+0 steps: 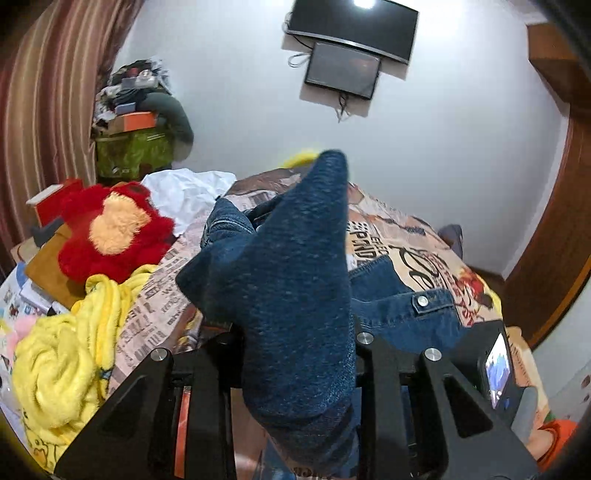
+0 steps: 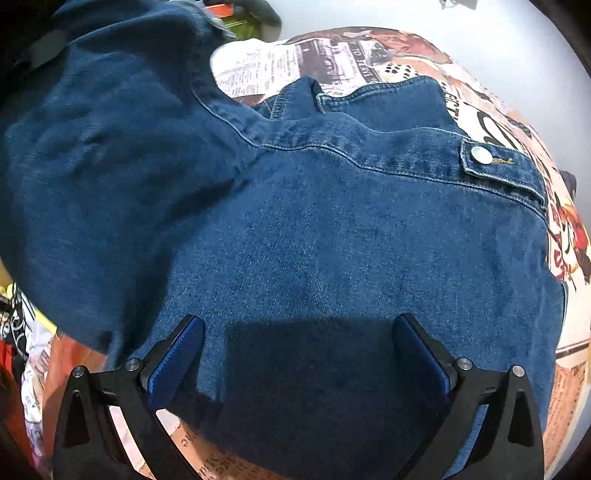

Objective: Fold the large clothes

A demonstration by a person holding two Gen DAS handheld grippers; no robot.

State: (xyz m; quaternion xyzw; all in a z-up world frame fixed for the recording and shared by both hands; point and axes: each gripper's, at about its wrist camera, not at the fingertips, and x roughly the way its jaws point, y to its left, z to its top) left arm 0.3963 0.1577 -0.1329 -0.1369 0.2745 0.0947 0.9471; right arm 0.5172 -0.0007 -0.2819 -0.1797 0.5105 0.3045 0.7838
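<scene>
A blue denim jacket [image 2: 332,221] lies spread on a bed with a newspaper-print cover [image 2: 332,48]. Its pocket flap with a metal button [image 2: 480,155] is at the right. In the left wrist view my left gripper [image 1: 295,343] is shut on a fold of the jacket [image 1: 303,258]. The fold stands up as a peak above the bed and hides the fingertips. My right gripper [image 2: 299,332] hangs open just over the jacket's near part. Its blue pads [image 2: 177,362] stand wide apart with nothing pinched. The raised part of the jacket fills the upper left of the right wrist view.
Left of the bed lie a red plush toy [image 1: 107,229], a yellow blanket [image 1: 62,369] and a white cloth [image 1: 184,192]. Two dark screens [image 1: 351,33] hang on the white wall. A wooden door frame [image 1: 554,221] is at the right, a striped curtain [image 1: 44,92] at the left.
</scene>
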